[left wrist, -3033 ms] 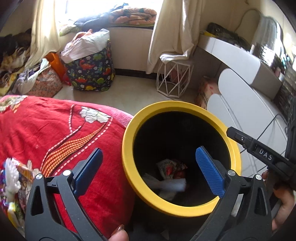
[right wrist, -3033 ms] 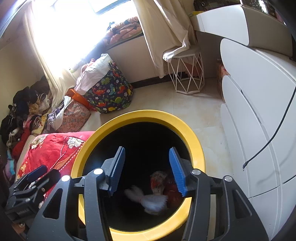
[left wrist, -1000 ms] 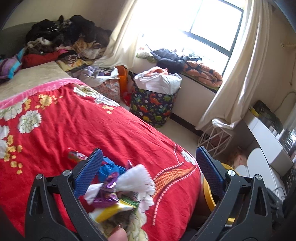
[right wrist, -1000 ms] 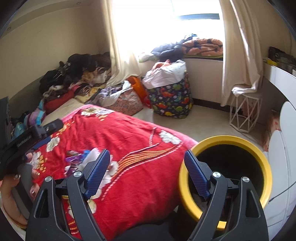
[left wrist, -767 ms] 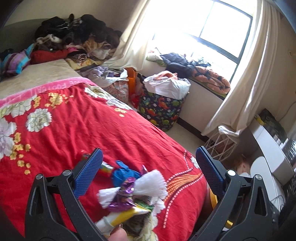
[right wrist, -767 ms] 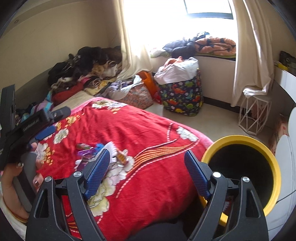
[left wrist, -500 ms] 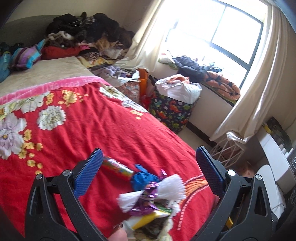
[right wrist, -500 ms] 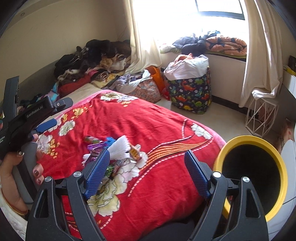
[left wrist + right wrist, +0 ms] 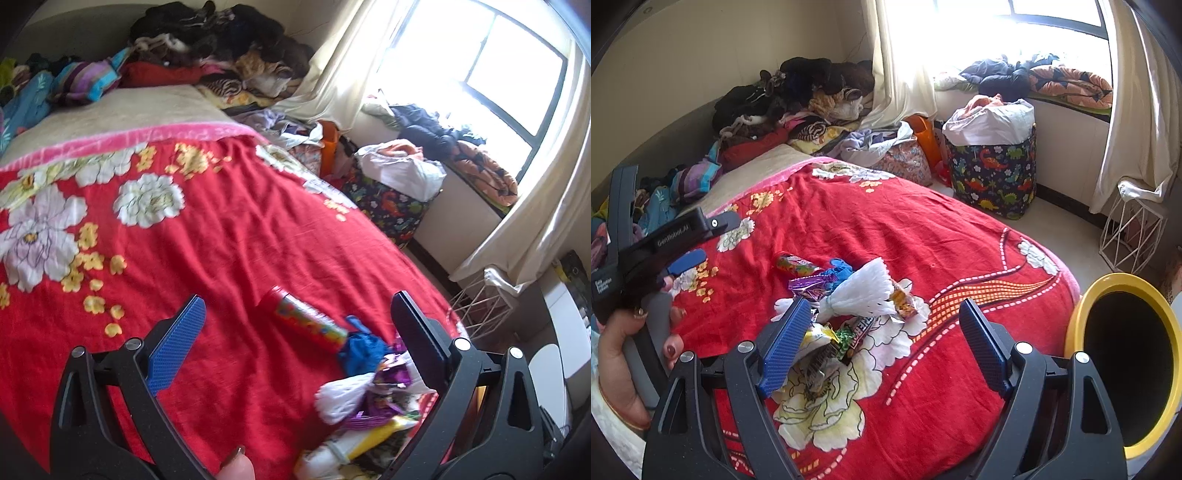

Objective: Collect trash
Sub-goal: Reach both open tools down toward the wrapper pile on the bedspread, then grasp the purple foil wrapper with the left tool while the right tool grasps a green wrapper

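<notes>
A pile of trash lies on the red flowered blanket (image 9: 229,236): a colourful tube (image 9: 306,323), a blue wrapper (image 9: 364,350), a white paper wad (image 9: 341,395) and purple foil (image 9: 391,373). My left gripper (image 9: 295,339) hovers open over the blanket, with the tube between its fingers' lines and the rest of the pile by its right finger. My right gripper (image 9: 882,343) is open too, just short of the same pile, where the white paper wad (image 9: 862,291) and candy wrappers (image 9: 849,338) show. The yellow-rimmed bin (image 9: 1075,321) stands to its right.
A hand holds the left gripper's handle (image 9: 657,236) at the left of the right wrist view. A dinosaur-print basket (image 9: 993,177), a white wire stool (image 9: 1134,229) and a heap of clothes (image 9: 798,99) stand beyond the bed. Curtains hang by the window.
Both grippers have swung from the bin toward the bed and sunk closer to it. The trash pile has slid right in the left view and nearer in the right view. Both stayed open.
</notes>
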